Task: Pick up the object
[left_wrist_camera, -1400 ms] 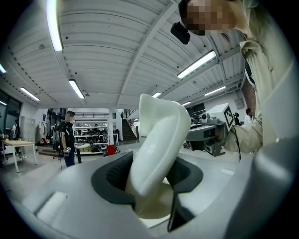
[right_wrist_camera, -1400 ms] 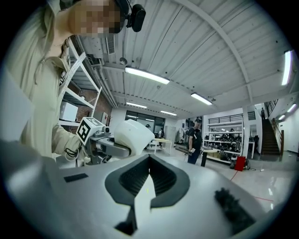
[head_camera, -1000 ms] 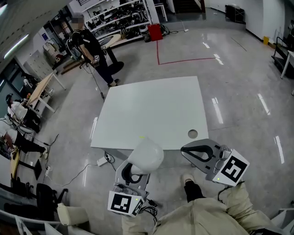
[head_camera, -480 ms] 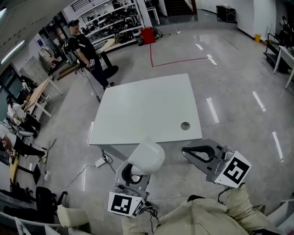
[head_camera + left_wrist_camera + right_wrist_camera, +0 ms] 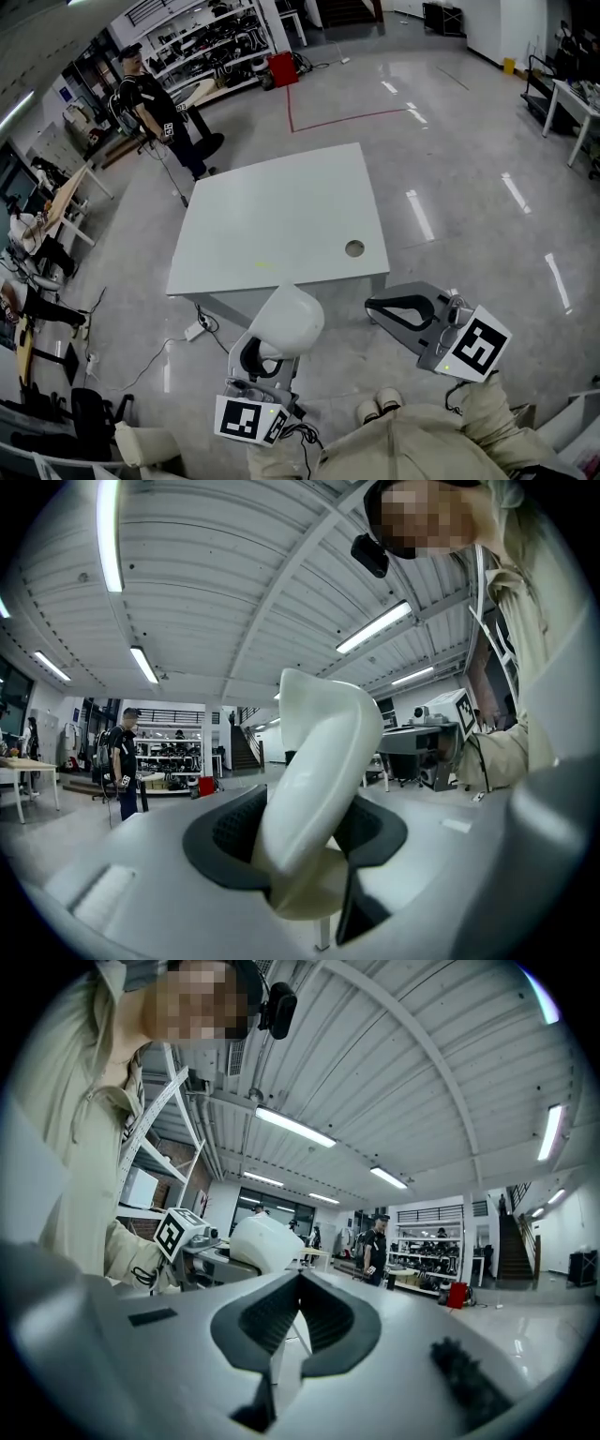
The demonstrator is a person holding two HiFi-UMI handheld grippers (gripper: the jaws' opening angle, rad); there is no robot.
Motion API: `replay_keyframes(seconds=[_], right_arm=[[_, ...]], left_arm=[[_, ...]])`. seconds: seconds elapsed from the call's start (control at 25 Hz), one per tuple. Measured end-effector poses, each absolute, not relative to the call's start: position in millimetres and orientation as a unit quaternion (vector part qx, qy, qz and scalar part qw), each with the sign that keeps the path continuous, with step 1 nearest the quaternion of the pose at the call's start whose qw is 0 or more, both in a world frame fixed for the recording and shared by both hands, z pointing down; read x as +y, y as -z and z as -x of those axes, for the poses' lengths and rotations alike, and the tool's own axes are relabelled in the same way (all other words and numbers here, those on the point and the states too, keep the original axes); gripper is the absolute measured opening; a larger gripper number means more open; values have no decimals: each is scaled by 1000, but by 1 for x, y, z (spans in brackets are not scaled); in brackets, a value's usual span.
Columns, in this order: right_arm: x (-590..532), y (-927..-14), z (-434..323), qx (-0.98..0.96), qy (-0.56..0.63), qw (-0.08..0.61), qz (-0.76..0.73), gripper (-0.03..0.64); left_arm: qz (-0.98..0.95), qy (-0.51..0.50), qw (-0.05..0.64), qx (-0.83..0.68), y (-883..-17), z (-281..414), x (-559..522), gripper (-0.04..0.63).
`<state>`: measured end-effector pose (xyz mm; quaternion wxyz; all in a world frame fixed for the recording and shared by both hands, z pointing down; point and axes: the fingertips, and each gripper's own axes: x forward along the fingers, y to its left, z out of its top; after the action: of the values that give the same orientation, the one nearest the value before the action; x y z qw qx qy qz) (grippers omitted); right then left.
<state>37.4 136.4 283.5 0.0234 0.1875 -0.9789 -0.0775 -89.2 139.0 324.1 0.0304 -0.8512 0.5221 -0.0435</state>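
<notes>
A white, rounded shell-like object (image 5: 293, 321) hangs in the air in front of the table's near edge, with my left gripper (image 5: 274, 349) shut on its lower end. In the left gripper view the object (image 5: 319, 761) stands tilted between the black pads (image 5: 234, 827), which press on it from both sides. My right gripper (image 5: 377, 307) is held to the right at about the same height, shut, with nothing in it. In the right gripper view its pads (image 5: 272, 1321) meet at the tip (image 5: 300, 1283), and the white object (image 5: 265, 1241) shows beyond it to the left.
A white table (image 5: 281, 216) with a round hole (image 5: 354, 248) near its right front corner stands ahead on a glossy grey floor. A person (image 5: 145, 94) stands at the far left by shelving. A red box (image 5: 281, 67) stands at the back, and desks line the left side.
The table has slid up and to the left in the head view, and shoes now show at the bottom edge. Both grippers keep their places; the left still holds the white object.
</notes>
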Motion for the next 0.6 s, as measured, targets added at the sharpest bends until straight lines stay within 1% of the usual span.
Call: replay_keyframes(seconds=[0.6], right_arm=[[153, -283, -54, -978, 93, 36, -186, 3]], left_arm=[[855, 49, 34, 515, -323, 76, 149, 196]])
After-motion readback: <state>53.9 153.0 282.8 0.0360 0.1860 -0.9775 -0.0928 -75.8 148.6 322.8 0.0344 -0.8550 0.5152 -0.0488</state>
